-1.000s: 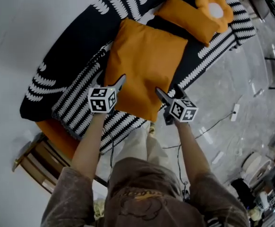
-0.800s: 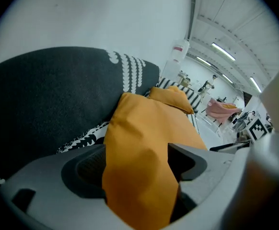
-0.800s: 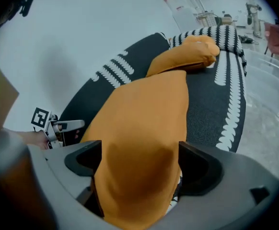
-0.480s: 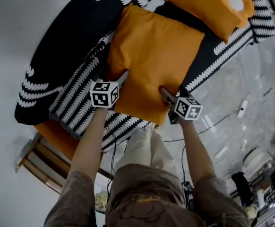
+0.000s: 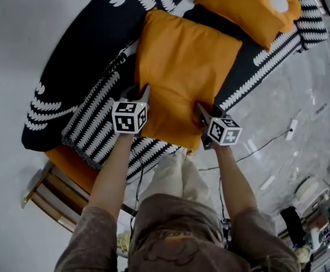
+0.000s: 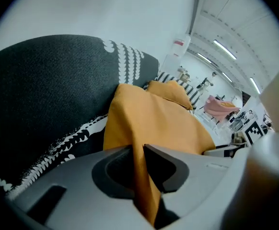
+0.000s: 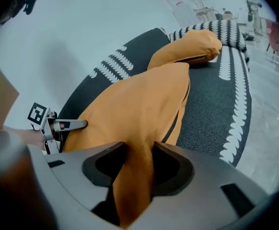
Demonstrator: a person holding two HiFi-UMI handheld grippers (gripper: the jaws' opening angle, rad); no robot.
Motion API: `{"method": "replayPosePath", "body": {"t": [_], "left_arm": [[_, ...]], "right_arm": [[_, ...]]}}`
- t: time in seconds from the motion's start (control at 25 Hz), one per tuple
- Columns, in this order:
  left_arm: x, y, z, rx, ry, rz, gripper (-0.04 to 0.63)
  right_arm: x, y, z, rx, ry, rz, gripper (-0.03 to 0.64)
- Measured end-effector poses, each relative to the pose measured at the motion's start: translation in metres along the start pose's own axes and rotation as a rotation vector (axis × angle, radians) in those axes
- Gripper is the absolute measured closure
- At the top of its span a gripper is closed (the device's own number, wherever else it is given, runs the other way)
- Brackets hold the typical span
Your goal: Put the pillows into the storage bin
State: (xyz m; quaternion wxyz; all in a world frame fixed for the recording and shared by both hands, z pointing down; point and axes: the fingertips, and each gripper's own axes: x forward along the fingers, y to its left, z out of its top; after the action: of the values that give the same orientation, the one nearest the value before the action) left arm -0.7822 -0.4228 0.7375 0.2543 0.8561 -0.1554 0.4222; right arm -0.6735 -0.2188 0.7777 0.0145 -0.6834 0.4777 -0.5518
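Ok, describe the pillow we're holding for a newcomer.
Three orange cushions lie on the black sofa with the patterned throw. Ours is the large pillow nearest us, its near edge pinched by the left hand-held gripper and right hand-held gripper, whose jaws have just closed. It dwarfs the small pillow and flower cushion beyond.

**Draped sofa on a glossy grey floor, strip lights overhead**

A long sofa (image 5: 85,61) takes up most of the scene. It is covered in black cloth with bands of white scalloped pattern. At its near end an orange base (image 5: 71,169) and a wooden frame (image 5: 51,194) show below the cover.

The wall (image 6: 106,13) behind it is plain and pale. The floor (image 5: 290,89) is grey, marbled and shiny, and a thin dark cable (image 5: 250,153) runs across it near a white power strip (image 5: 291,130).

Long strip lights (image 6: 224,49) line the white ceiling. Small clutter fills the far corner of the floor, too small to make out.
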Motion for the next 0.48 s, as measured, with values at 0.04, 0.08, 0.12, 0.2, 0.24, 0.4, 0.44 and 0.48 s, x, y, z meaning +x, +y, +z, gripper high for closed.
{"method": "replayPosePath", "body": {"t": [0.04, 0.08, 0.12, 0.2, 0.24, 0.4, 0.44, 0.48], "left_arm": [[-0.005, -0.004, 0.003, -0.002, -0.006, 0.004, 0.541], [-0.011, -0.009, 0.008, -0.005, -0.014, 0.008, 0.561], [-0.017, -0.013, 0.012, -0.007, -0.021, 0.011, 0.570], [-0.032, -0.026, 0.022, -0.017, -0.032, 0.007, 0.578], [-0.041, -0.034, 0.028, -0.020, -0.035, 0.001, 0.578], [-0.084, -0.077, 0.065, 0.008, -0.062, -0.043, 0.580], [-0.095, -0.091, 0.077, 0.024, -0.076, -0.060, 0.580], [-0.105, -0.107, 0.090, 0.044, -0.092, -0.079, 0.580]], "right_arm": [[-0.005, 0.003, 0.004, -0.004, -0.008, -0.005, 0.457], [-0.010, 0.006, 0.008, -0.007, -0.017, -0.010, 0.481], [-0.017, 0.009, 0.013, -0.010, -0.029, -0.015, 0.494], [-0.039, 0.015, 0.023, -0.011, -0.056, -0.020, 0.502], [-0.052, 0.019, 0.029, -0.011, -0.069, -0.020, 0.503], [-0.116, 0.033, 0.053, 0.004, -0.125, -0.025, 0.502], [-0.135, 0.035, 0.061, 0.008, -0.146, -0.031, 0.502], [-0.154, 0.036, 0.069, 0.011, -0.171, -0.041, 0.500]]}}
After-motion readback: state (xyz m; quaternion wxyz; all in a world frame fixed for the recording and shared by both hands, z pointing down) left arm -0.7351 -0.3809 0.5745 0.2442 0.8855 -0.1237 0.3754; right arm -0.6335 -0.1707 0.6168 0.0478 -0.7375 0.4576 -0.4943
